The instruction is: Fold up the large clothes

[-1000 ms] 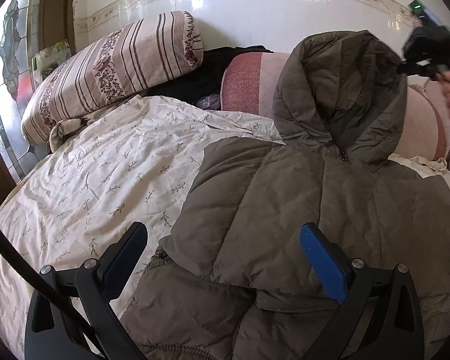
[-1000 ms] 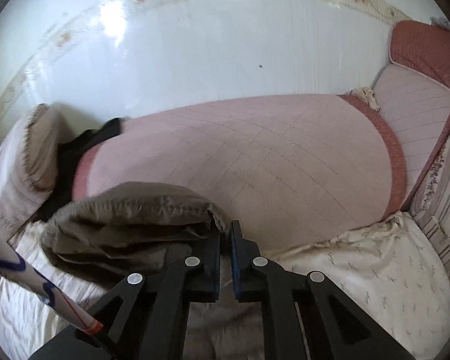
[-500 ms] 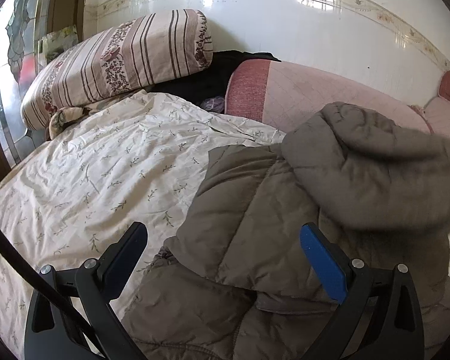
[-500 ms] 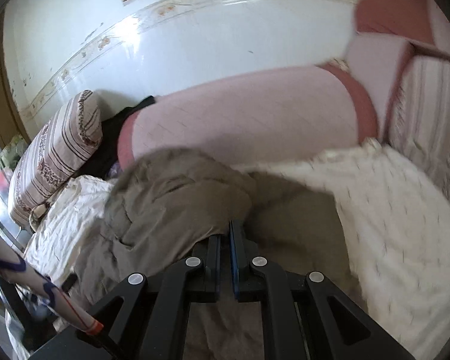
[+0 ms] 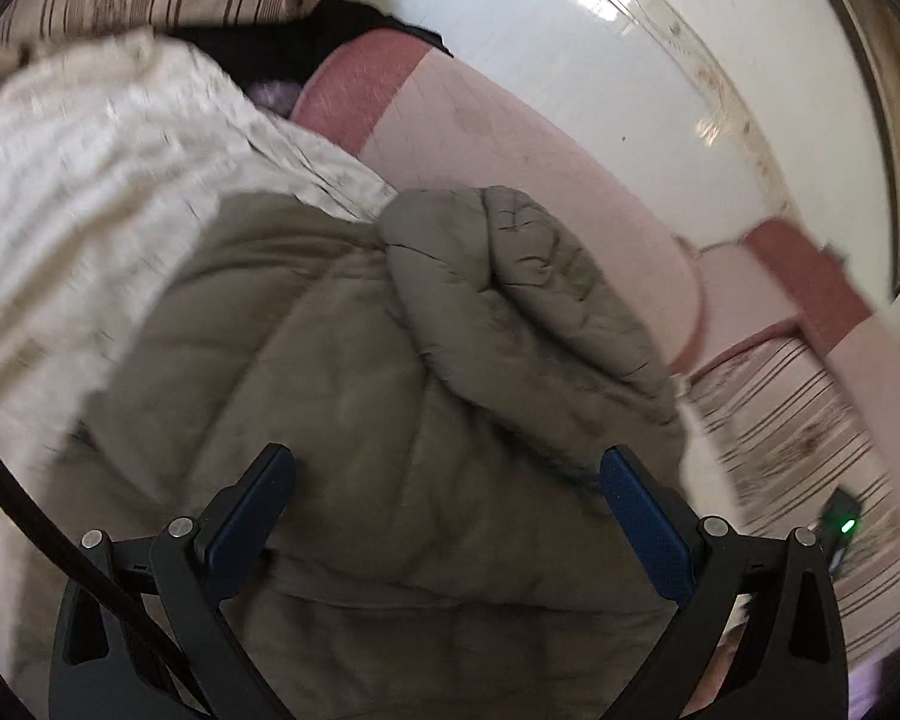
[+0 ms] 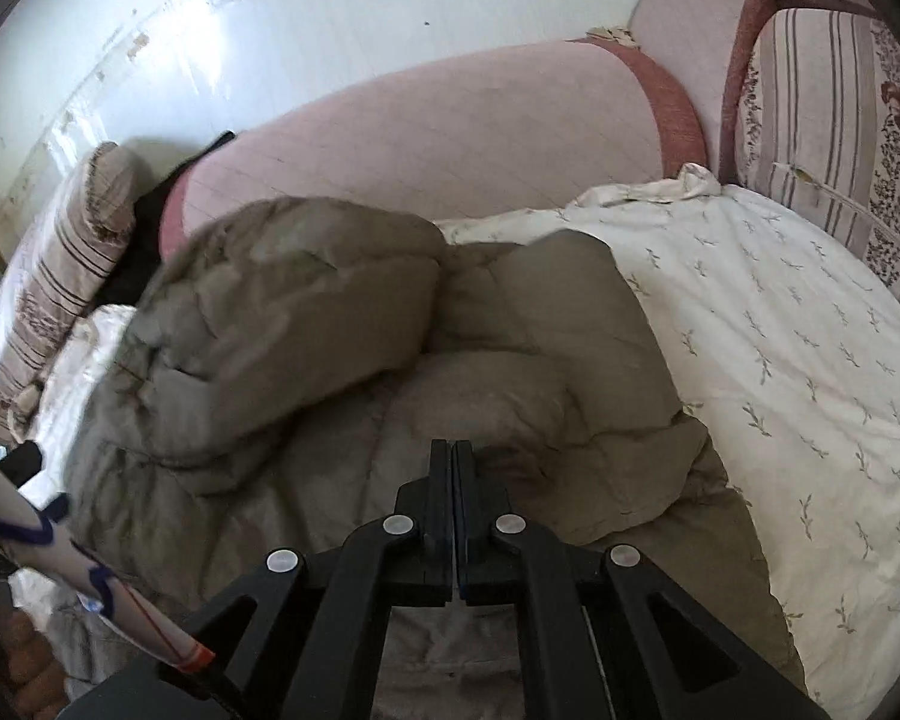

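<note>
Jacket (image 6: 342,360) is seen bunched on bed sheet (image 6: 798,324); left gripper (image 5: 450,516) fingers spread above it, right gripper (image 6: 453,480) fingers pressed together, nothing visibly pinched.

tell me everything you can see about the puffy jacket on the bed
The olive-grey quilted puffer jacket looks soft and padded, with stitched panels. It lies spread on the white leaf-print bedsheet, its hood folded down onto the body. It reaches towards the pink bolster cushion. The shut right claw sits over it; the open left claw straddles it.
</note>
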`<state>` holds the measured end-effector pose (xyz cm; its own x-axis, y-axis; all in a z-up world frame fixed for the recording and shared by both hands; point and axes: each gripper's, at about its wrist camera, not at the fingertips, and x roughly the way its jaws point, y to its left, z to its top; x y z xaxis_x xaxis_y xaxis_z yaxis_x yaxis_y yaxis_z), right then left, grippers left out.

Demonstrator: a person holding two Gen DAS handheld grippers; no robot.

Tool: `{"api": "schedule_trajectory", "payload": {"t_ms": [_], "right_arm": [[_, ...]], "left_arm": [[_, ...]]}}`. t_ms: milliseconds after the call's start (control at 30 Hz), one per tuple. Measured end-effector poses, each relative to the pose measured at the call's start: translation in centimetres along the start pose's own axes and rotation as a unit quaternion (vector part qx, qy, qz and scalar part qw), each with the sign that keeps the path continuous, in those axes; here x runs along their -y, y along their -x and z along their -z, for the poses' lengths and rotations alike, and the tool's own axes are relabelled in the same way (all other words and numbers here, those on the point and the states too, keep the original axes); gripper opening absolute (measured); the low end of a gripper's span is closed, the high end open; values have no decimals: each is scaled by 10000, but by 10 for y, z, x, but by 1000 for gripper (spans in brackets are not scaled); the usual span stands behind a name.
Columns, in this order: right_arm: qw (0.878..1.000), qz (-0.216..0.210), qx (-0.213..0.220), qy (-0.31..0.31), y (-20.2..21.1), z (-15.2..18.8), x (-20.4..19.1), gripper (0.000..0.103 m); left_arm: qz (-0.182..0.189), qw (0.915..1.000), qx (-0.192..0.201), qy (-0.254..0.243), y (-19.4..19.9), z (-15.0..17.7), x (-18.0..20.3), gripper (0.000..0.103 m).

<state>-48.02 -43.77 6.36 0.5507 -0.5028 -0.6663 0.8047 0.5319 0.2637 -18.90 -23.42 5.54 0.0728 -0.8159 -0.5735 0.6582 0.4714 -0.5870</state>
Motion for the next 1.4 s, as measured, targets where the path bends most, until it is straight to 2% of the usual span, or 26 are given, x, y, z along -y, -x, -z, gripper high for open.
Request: {"api": "schedule_trajectory", "payload": {"t_ms": [33,100,167,267,333,367,400,533,633,667,700,767,800,867,933,1100,1267,1400], "right_arm": [[9999,-139,40,-67,3,-2,0,1],[9986,-482,56,-199,5,-7,-1,8],[9960,-776,-28,-437,1,-10,0,10],[9854,-1378,-171,-989,-7,-11,5,14],[9786,-1613,-252,-1254,-13,-11,6,29],[9767,-1650,-268,-1347,-18,-11,7,42],[9755,-1676,-273,-1399,-21,-12,8,48],[9666,-1953,-305,-1631,-35,-18,8,48],[9665,-1978,-309,-1607,-47,-22,1,46],[9668,-1996,-335,-1561,-49,-22,-1,27],[9690,-1951,-357,-1470,-49,-22,-4,13],[9754,-1763,-300,-1291,-44,-24,-8,11],[9789,-1650,-247,-1182,-40,-25,-10,10],[9829,-1519,-171,-1025,-32,-27,-14,10],[9864,-1419,-94,-822,-23,-28,-20,10],[9942,-1038,174,-213,3,-25,-31,9],[9935,-1122,135,-142,32,-11,-27,9],[9966,-817,-40,-136,28,9,-29,9]], "left_arm": [[146,9998,-26,157,-1,-3,-3,101],[437,9981,-60,425,-4,-9,-6,101],[531,9972,-60,527,-9,-14,-7,100],[701,9956,-184,591,-21,-24,-5,94],[790,9943,-292,651,-31,-28,-2,88],[794,9944,-331,620,-37,-30,1,86],[780,9947,-362,572,-43,-31,3,86],[748,9939,-448,673,-62,-34,2,86],[675,9943,-413,718,-71,-38,3,86],[644,9950,-392,658,-71,-39,5,83],[534,9965,-355,530,-71,-39,10,74],[67,9989,-403,229,-74,-39,17,26],[-178,9987,-467,105,-77,-37,19,20],[-328,9983,-491,-24,-76,-33,21,18],[-610,9966,-409,-363,-71,-29,32,18],[-1213,9858,-14,-1158,-42,-12,63,18],[-1392,9815,76,-1312,-11,3,70,18],[-1557,9784,-51,-1360,-7,29,54,21]]}}
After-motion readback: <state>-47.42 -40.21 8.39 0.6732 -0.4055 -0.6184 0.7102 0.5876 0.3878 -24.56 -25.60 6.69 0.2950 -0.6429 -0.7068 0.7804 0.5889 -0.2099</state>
